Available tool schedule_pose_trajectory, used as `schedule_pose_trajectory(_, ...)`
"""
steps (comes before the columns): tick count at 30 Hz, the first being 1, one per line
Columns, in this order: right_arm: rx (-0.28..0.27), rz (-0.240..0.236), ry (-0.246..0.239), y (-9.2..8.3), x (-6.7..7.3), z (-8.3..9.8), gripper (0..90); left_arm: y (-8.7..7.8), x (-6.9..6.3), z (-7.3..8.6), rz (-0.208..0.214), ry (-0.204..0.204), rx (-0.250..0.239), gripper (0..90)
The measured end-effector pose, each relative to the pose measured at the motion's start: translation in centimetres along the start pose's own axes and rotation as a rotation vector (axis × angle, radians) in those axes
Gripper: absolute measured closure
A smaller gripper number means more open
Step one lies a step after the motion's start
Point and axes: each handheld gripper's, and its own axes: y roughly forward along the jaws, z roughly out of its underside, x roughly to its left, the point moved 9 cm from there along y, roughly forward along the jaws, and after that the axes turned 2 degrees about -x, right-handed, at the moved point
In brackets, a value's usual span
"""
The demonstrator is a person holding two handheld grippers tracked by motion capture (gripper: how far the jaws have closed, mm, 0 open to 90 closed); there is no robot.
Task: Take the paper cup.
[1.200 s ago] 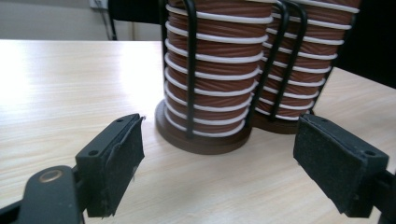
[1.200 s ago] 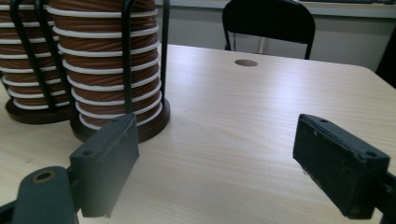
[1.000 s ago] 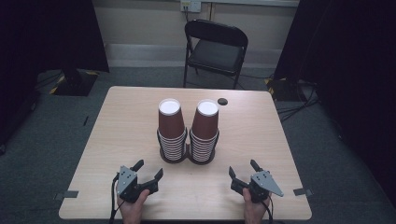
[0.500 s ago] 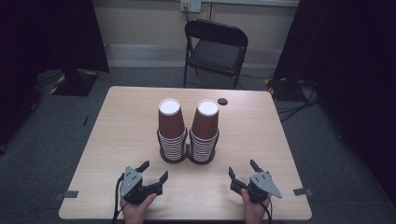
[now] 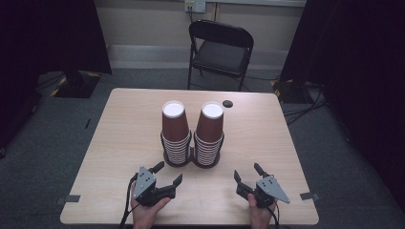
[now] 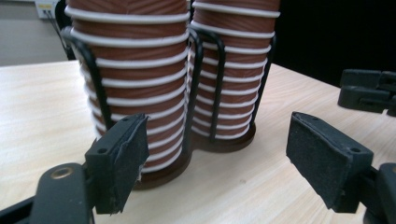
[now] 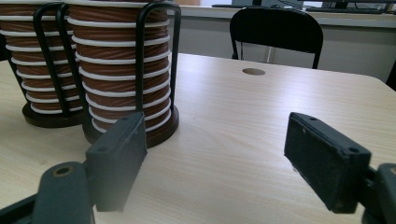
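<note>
Two stacks of brown paper cups with white rims, the left stack (image 5: 174,129) and the right stack (image 5: 210,131), stand in a black wire holder (image 5: 191,160) at the table's middle. My left gripper (image 5: 169,172) hovers just in front of the left stack (image 6: 140,70). It is open, its jaws have just been closing a little, and nothing is between them (image 6: 224,156). My right gripper (image 5: 247,171) sits near the front edge, right of the holder. It is also open and has been narrowing slightly, with nothing between its pads (image 7: 219,154). The right stack (image 7: 121,70) stands ahead to its left.
The light wooden table (image 5: 119,124) has a dark round hole (image 5: 228,103) behind the cups. A black folding chair (image 5: 220,47) stands beyond the far edge. Cables lie on the grey floor at the right (image 5: 305,112).
My left gripper has shifted a little to the right and closer to the cup holder. The right gripper and the cups have stayed put.
</note>
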Motion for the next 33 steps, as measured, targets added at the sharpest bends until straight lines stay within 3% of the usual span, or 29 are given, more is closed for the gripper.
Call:
schedule_pose_trajectory(8,0.006,0.0,0.004,0.1,0.0,0.0,18.7,0.7,-0.7,-1.7,0.023,0.038,-0.01,20.8)
schedule_pose_trajectory(11,0.007,0.002,0.006,0.1,0.0,0.0,18.7,0.9,-0.9,-2.1,0.035,0.037,-0.008,20.6)
schedule_pose_trajectory(14,0.009,0.002,0.01,0.1,-0.1,0.1,18.4,1.1,-1.4,-2.9,0.077,0.037,-0.012,20.2)
schedule_pose_trajectory(17,0.004,0.002,0.007,0.0,-0.1,0.0,18.4,1.2,-1.7,-3.4,0.077,0.046,-0.02,20.2)
schedule_pose_trajectory(19,0.002,0.001,0.008,0.0,-0.1,0.0,18.3,1.2,-1.8,-3.9,0.086,0.027,-0.033,20.2)
schedule_pose_trajectory(28,0.001,-0.001,0.01,0.0,-0.1,0.0,18.0,2.1,-2.8,-4.9,0.093,0.108,-0.011,21.4)
schedule_pose_trajectory(33,0.006,-0.001,0.007,0.0,0.0,0.0,17.9,2.5,-3.2,-5.5,0.098,0.117,-0.016,21.5)
